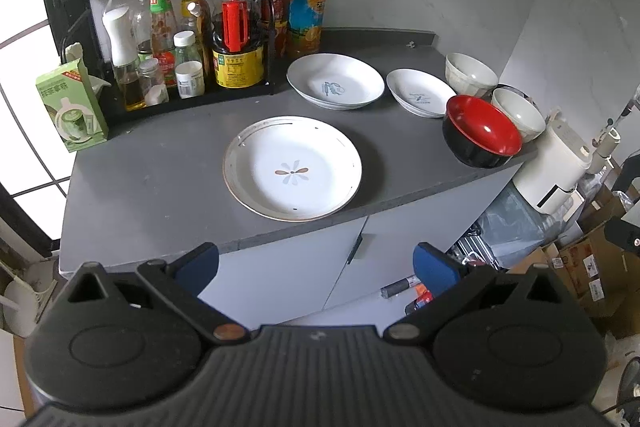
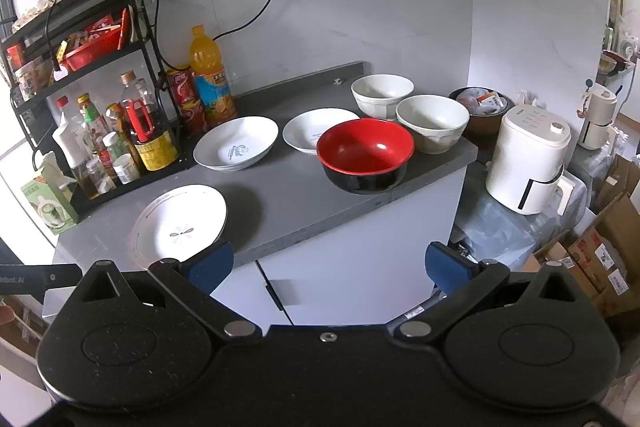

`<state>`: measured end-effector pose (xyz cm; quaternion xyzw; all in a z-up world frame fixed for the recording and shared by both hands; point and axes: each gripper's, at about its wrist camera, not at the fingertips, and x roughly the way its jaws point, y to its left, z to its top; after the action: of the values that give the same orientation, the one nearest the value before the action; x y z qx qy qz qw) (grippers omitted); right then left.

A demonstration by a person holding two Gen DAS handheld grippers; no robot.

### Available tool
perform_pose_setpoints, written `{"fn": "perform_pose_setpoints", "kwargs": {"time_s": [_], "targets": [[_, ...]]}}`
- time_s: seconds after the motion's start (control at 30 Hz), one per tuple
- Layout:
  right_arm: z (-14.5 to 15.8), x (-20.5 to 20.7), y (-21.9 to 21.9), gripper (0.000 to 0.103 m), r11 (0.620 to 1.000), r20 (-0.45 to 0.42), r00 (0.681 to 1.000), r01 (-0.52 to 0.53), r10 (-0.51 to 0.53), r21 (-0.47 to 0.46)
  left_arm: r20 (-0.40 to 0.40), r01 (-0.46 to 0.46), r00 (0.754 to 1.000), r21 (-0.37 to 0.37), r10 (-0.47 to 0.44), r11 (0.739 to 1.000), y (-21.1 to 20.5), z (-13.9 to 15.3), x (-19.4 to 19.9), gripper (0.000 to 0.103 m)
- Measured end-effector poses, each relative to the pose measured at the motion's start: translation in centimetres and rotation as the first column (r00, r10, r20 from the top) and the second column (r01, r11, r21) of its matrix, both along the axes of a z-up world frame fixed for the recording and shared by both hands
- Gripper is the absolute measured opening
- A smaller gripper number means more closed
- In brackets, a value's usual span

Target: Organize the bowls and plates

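**Plates and bowls lay spread across grey counter as both grippers hung empty before it**

Seen from the left wrist, the left gripper (image 1: 316,267) was held wide open in front of the counter's near edge, its blue pads (image 1: 198,267) gripping nothing. On the grey counter (image 1: 160,179) the flower-pattern plate (image 1: 292,167) lay nearest, alone at the middle. Behind it sat the blue-print plate (image 1: 335,81), with the smaller white plate (image 1: 420,92) just beside it to the right. At the right end the red-and-black bowl (image 1: 482,131) stood at the counter's front corner, the front white bowl (image 1: 518,113) close behind it and the rear white bowl (image 1: 471,74) further back. A black rack of sauce bottles (image 1: 180,43) filled the left rear corner, an orange drink bottle (image 1: 308,1) beside it and a green carton (image 1: 72,107) at the left edge.

Seen from the right wrist, the right gripper (image 2: 326,263) was likewise spread wide and empty, short of the counter. The flower-pattern plate (image 2: 180,221) lay at the near left, just beyond the left pad. The blue-print plate (image 2: 236,143) and smaller white plate (image 2: 308,131) sat mid-counter, the red-and-black bowl (image 2: 365,155) overlapping the smaller plate's edge in view. The front white bowl (image 2: 433,123) and rear white bowl (image 2: 382,95) stood upright at the right rear. A white appliance (image 2: 528,163) stood off the counter's right end
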<state>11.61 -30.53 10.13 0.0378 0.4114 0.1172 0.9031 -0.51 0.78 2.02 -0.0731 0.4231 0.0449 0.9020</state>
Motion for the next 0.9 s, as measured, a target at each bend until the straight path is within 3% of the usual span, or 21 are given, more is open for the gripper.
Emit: {"fn": "perform_pose_setpoints", "kwargs": {"time_s": [0.23, 0.33, 0.9], "targets": [[-0.2, 0.4, -0.5, 0.103, 1.0, 0.01, 1.0, 0.014, -0.014, -0.003, 0.0, 0.01, 1.0, 0.015, -0.01, 1.0, -0.6, 0.0, 0.4, 0.103], [-0.4, 0.4, -0.7, 0.103, 1.0, 0.011, 1.0, 0.015, -0.014, -0.005, -0.003, 0.012, 1.0, -0.016, -0.012, 1.0, -0.7, 0.1, 0.7, 0.103], [-0.9, 1.8, -0.9, 0.103, 1.0, 0.006, 1.0, 0.001, -0.001, -0.008, 0.014, 0.026, 1.0, 0.027, -0.027, 0.999, -1.6, 0.1, 1.9, 0.103]]}}
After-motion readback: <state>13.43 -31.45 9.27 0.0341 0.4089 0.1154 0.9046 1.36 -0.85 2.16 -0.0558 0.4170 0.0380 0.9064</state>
